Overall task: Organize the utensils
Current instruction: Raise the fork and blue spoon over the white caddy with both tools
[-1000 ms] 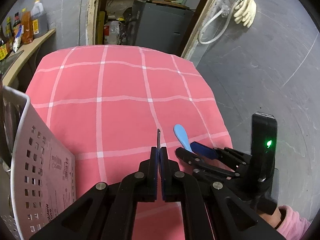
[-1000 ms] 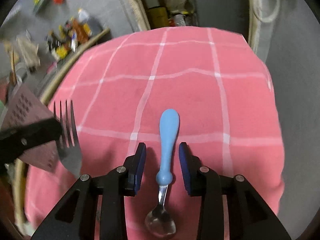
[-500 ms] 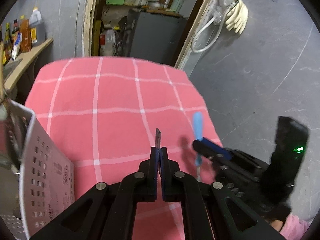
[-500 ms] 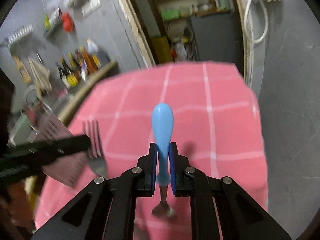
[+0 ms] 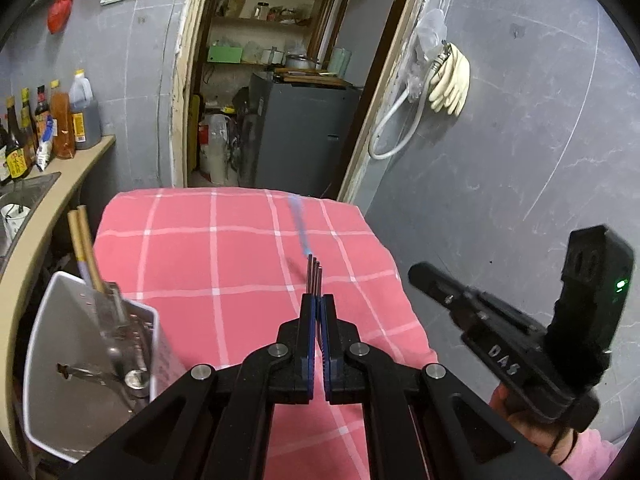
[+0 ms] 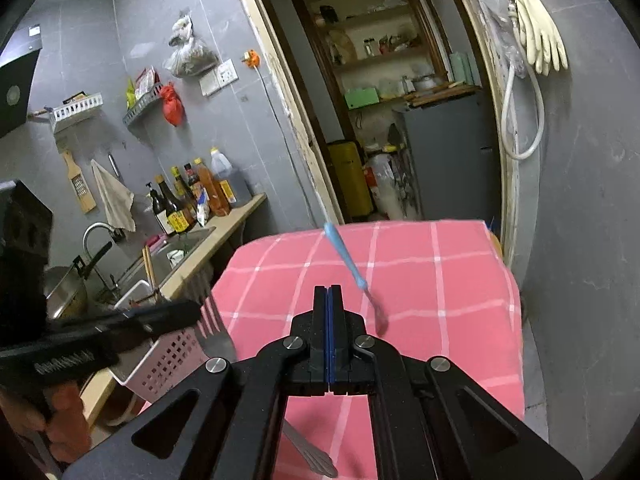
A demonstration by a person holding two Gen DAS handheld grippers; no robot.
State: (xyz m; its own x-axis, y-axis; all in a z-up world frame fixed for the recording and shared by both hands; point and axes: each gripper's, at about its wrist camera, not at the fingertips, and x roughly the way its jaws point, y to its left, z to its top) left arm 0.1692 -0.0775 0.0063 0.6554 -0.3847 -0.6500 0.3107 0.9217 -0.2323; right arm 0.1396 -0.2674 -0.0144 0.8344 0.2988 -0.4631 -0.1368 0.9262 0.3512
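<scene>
One spoon (image 6: 347,256) slipped free: your right gripper (image 6: 328,291) just closed, jaws together on nothing, spoon blurred mid-frame. Your left gripper (image 5: 316,299) stays clamped on the fork (image 5: 314,274). You will likely need to regrasp.

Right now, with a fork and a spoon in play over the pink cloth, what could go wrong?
1. The blue-handled spoon looks blurred and loose, clear of the right gripper, whose jaws are shut on nothing. It may bounce off the cloth to the floor.
2. The left gripper pinches the fork just behind the tines, so the long handle could make it pivot or slip.
</scene>
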